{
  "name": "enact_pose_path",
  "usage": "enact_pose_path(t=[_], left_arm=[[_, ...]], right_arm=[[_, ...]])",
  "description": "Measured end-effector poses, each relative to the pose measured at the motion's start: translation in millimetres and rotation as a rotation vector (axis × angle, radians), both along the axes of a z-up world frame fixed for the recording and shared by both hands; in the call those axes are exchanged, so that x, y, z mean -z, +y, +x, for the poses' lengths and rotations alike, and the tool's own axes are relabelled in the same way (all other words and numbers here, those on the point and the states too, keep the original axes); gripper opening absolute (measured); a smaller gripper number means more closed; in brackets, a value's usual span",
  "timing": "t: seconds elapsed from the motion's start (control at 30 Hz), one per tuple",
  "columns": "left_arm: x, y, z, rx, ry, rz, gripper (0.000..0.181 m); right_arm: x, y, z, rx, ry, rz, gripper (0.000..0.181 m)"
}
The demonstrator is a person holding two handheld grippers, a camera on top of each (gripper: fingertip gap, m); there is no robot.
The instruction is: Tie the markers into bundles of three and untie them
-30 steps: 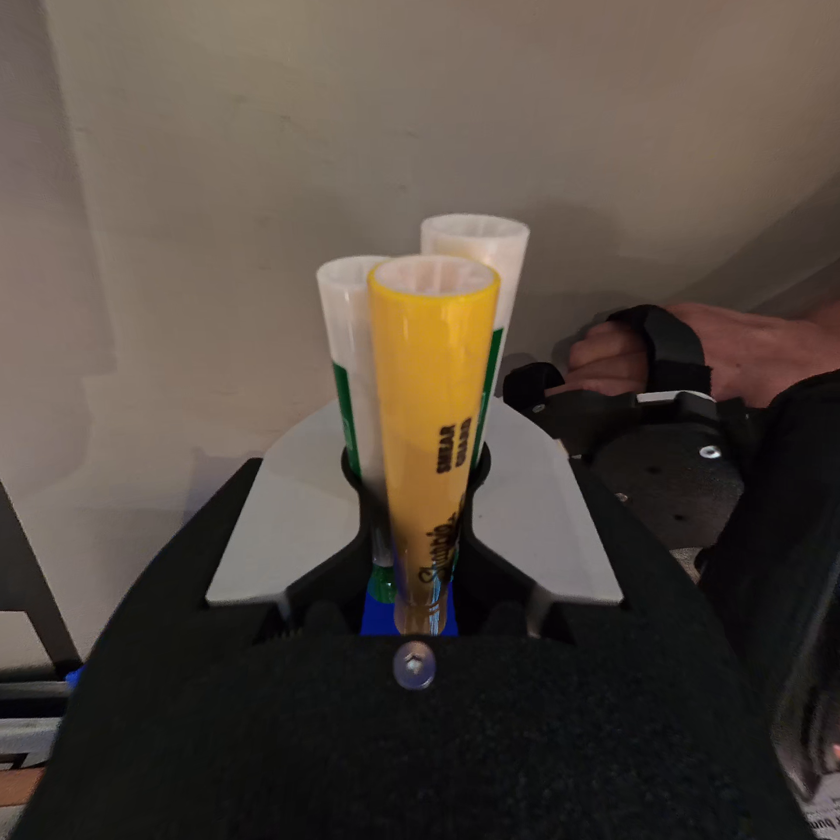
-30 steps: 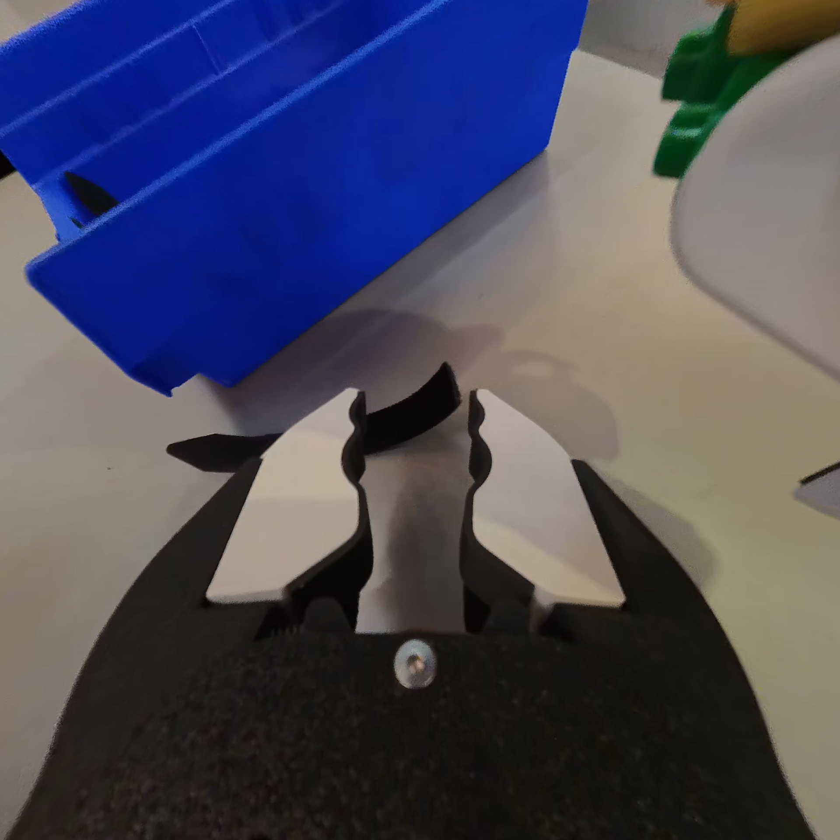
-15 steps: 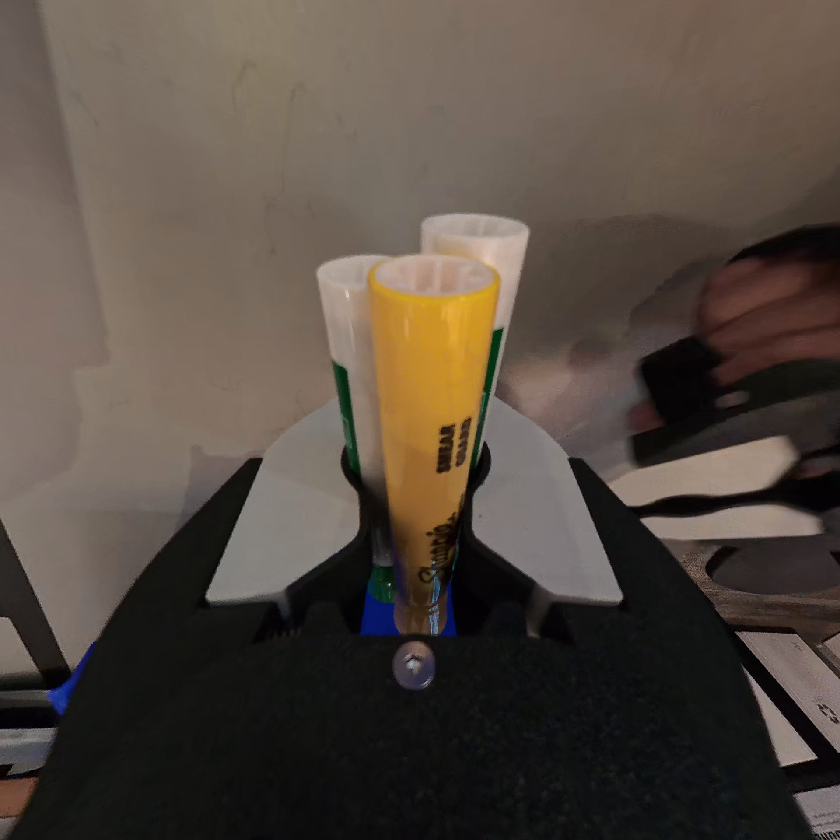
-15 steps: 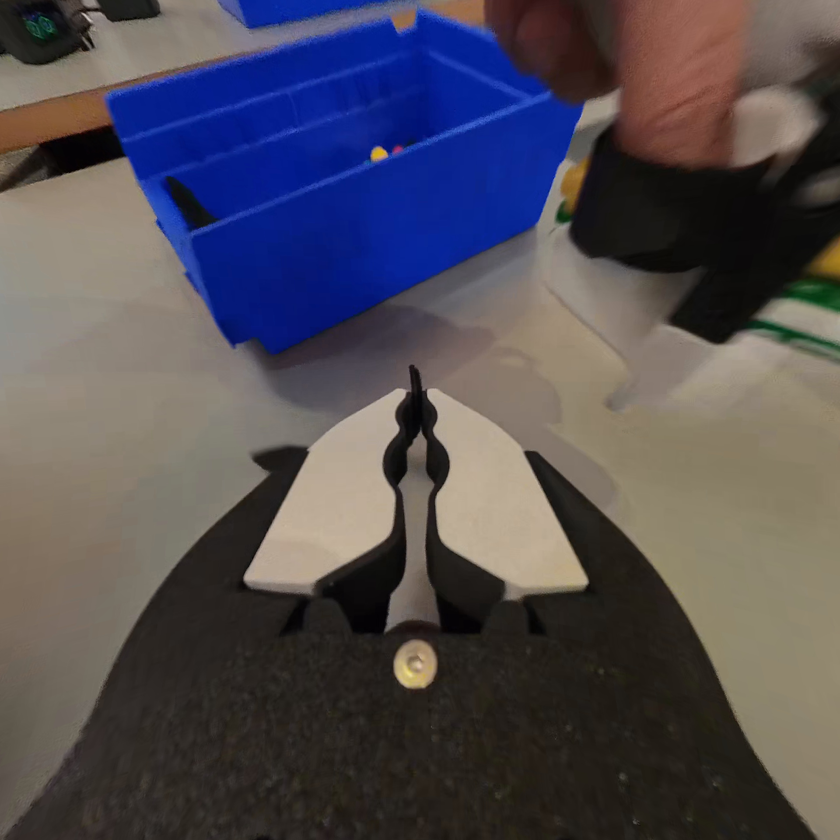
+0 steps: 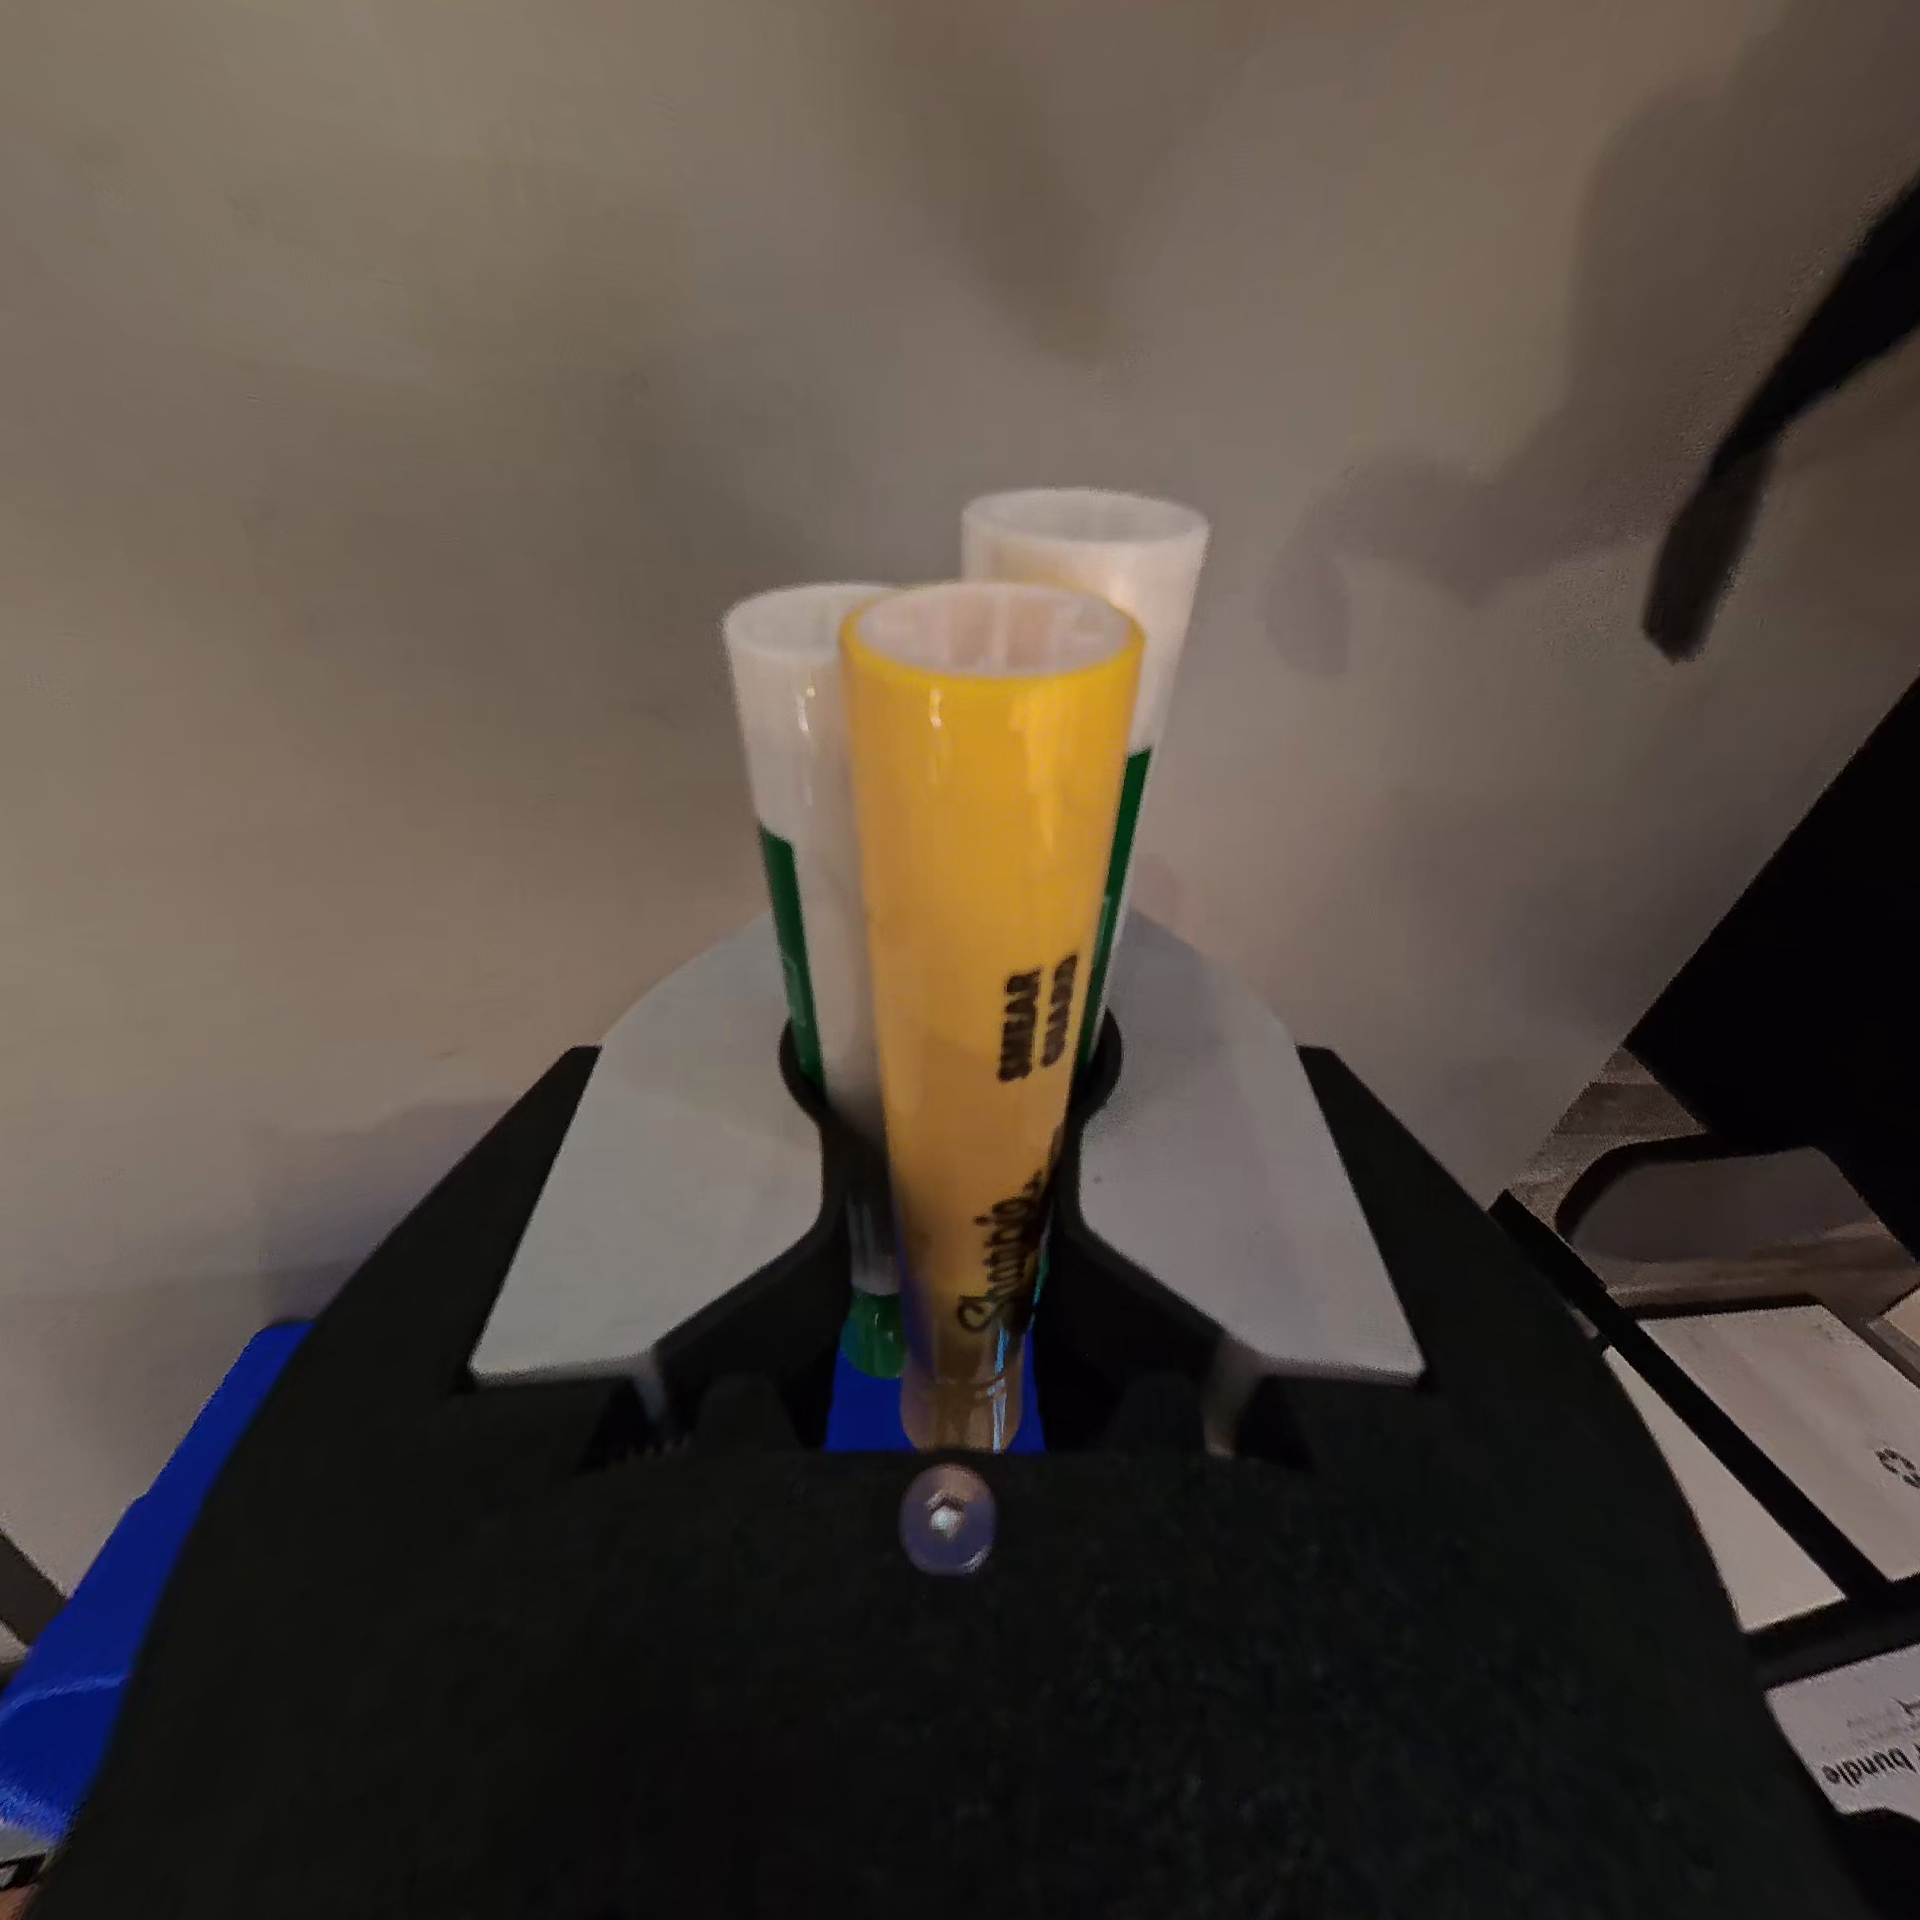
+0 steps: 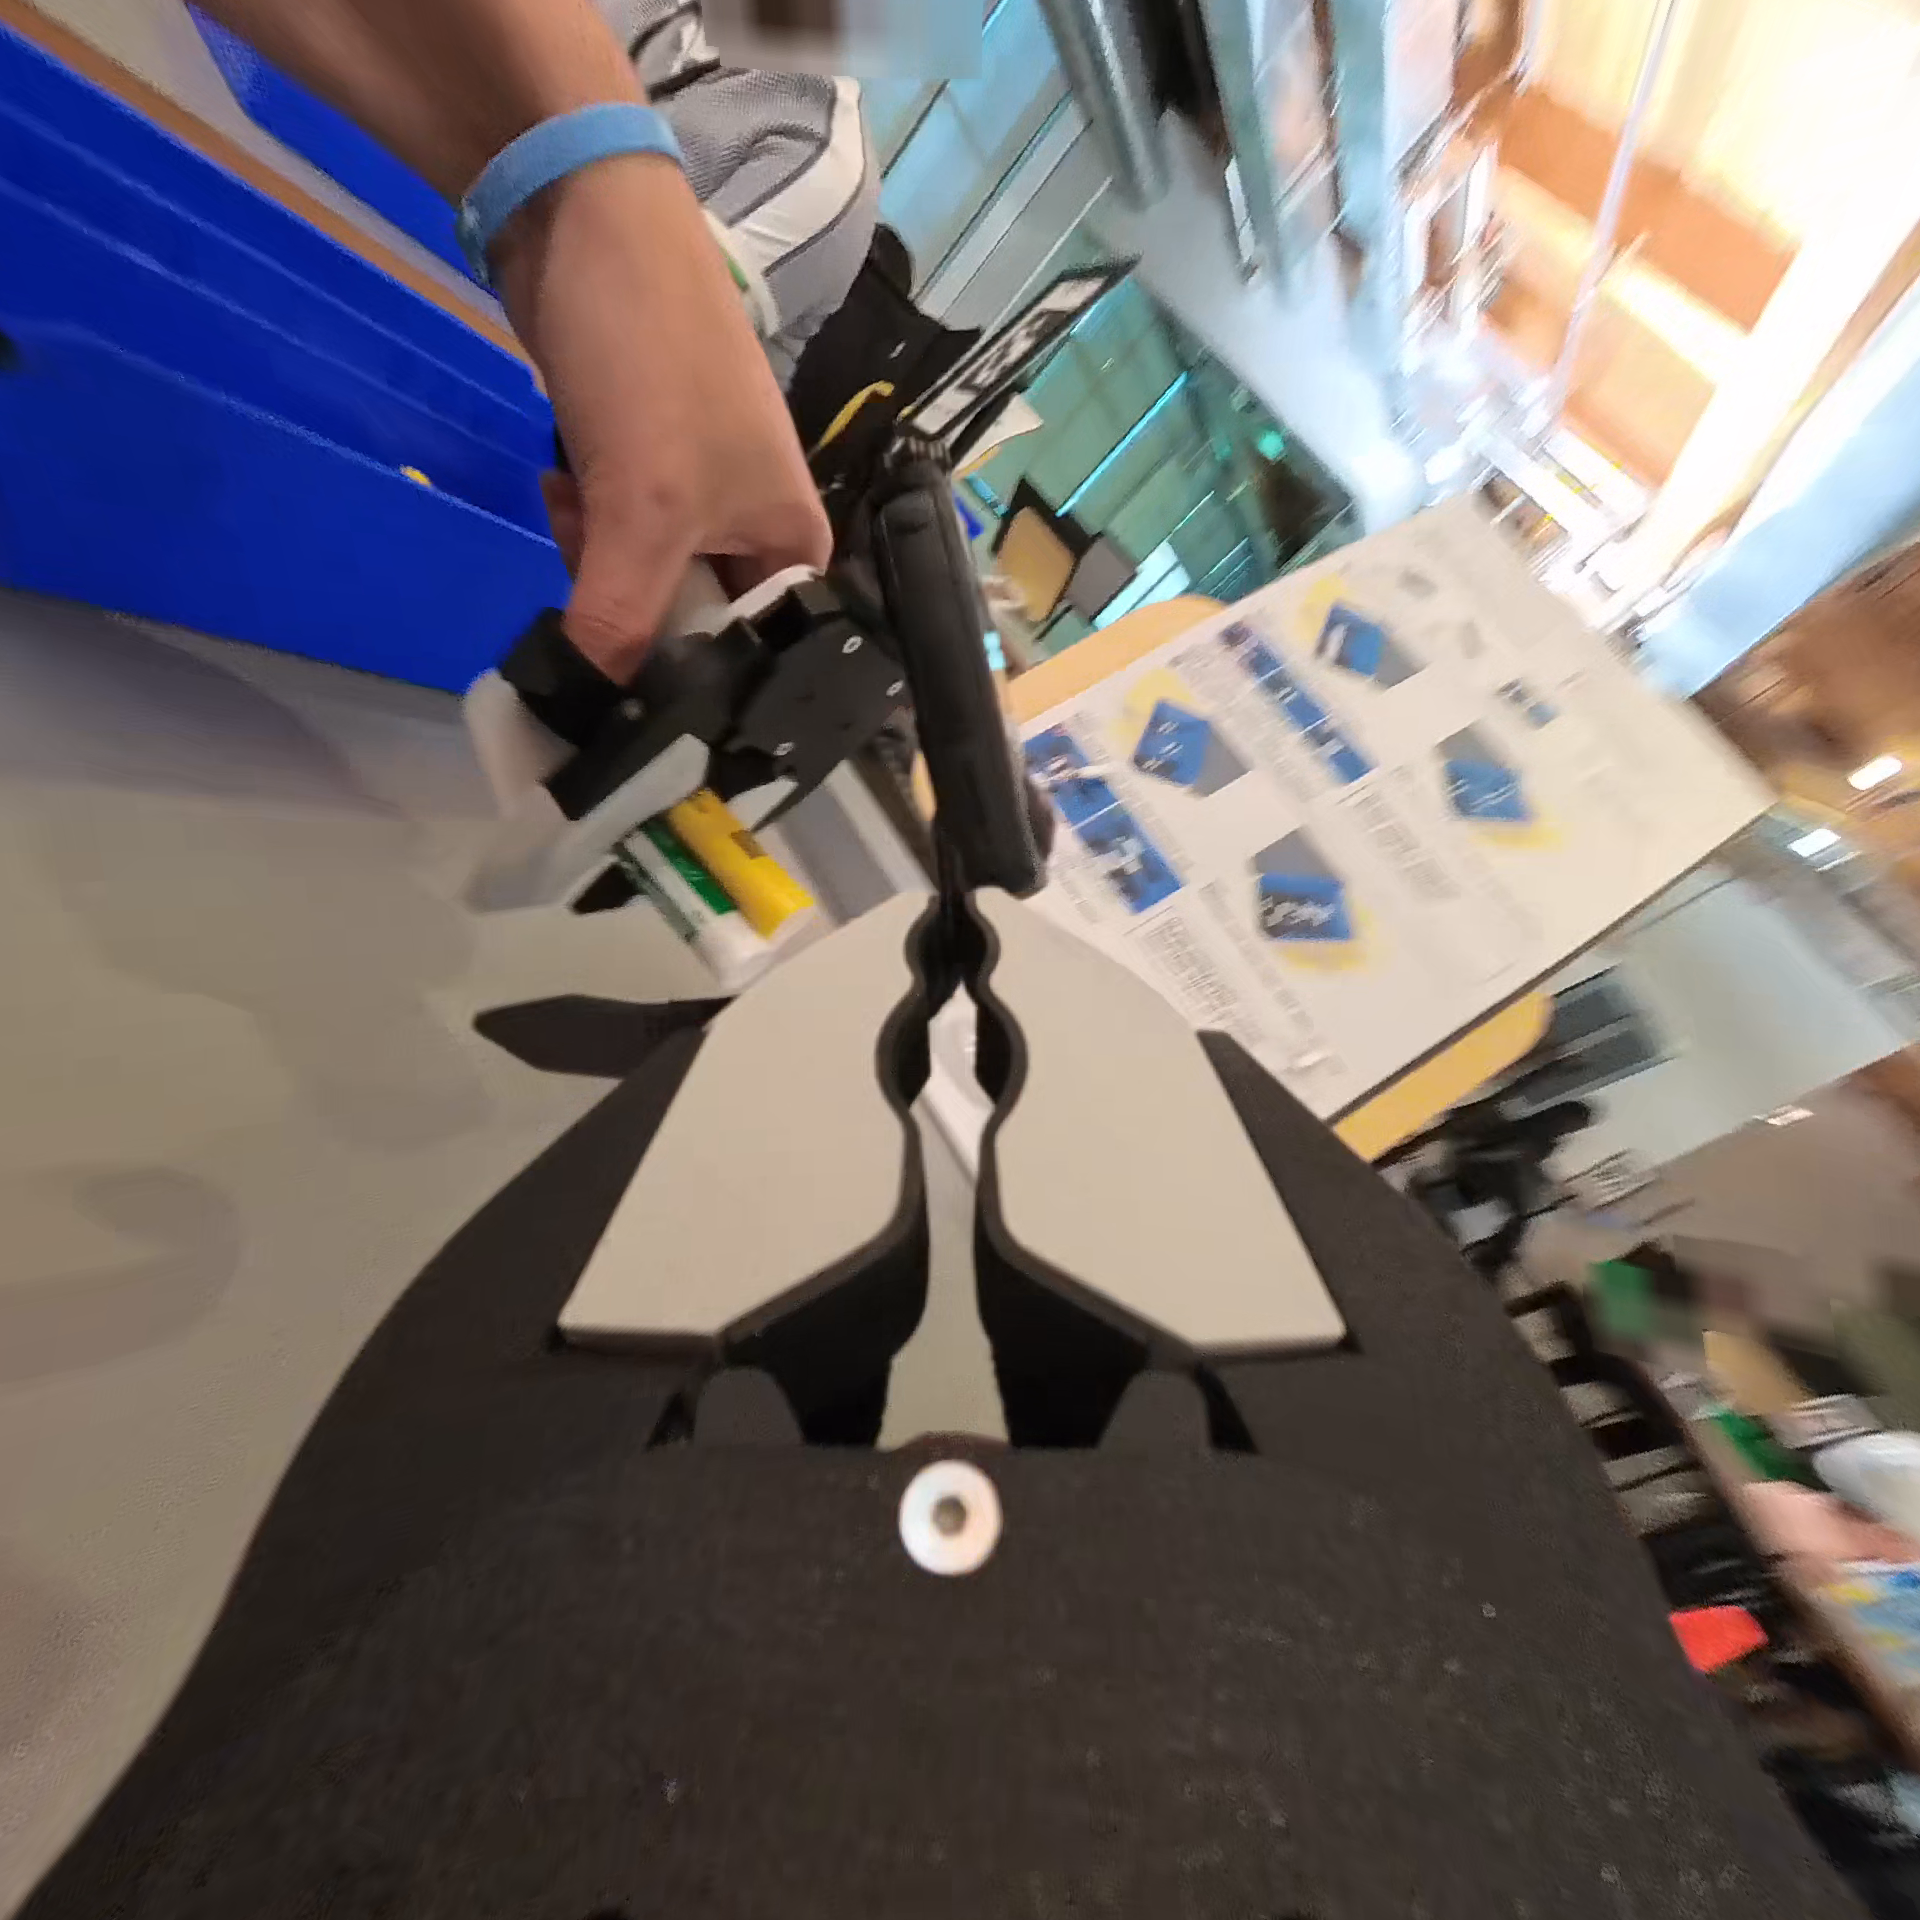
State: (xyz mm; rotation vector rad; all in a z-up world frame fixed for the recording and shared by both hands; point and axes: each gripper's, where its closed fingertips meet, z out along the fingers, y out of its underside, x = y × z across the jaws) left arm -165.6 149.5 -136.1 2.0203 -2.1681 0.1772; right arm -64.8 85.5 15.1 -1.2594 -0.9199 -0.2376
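Left gripper (image 5: 951, 1049) clamps three markers (image 5: 987, 935), axes along its fingers; right gripper (image 6: 951, 961) pinches strap (image 6: 951, 686), markers ahead-left.

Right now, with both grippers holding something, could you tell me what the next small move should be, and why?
Probably bring the right gripper across so the black strap it pinches lies against the marker barrels. The left gripper already clamps all three markers: the yellow marker and two white-and-green markers, with nothing wrapped round them yet. The strap hangs free, apart from the bundle, so wrapping can't start until it touches.
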Motion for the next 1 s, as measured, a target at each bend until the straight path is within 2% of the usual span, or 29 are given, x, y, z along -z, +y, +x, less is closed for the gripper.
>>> enact_pose_path(t=[0.13, 0.3, 0.4, 0.7, 0.87, 1.0], left_arm=[[-3, -16, 9, 0.012, -0.012, -0.039, 0.041], [-9, -31, 15, 0.022, -0.019, -0.087, 0.041], [-9, -36, 17, 0.036, -0.011, -0.096, 0.042], [-4, -55, 25, 0.111, -0.002, -0.111, 0.042], [-4, -61, 31, 0.149, -0.019, -0.12, 0.041], [-9, -62, 35, 0.177, -0.039, -0.104, 0.042]], right_arm=[[5, 1, -1, 0.065, -0.188, 0.177, 0.001], [31, 14, 10, 0.162, -0.33, 0.194, 0.001], [35, 21, 8, 0.189, -0.416, 0.233, 0.001], [20, 20, -17, 0.128, -0.476, 0.323, 0.002], [19, 10, -40, 0.009, -0.516, 0.361, 0.002], [29, 2, -50, -0.081, -0.56, 0.382, 0.002]])
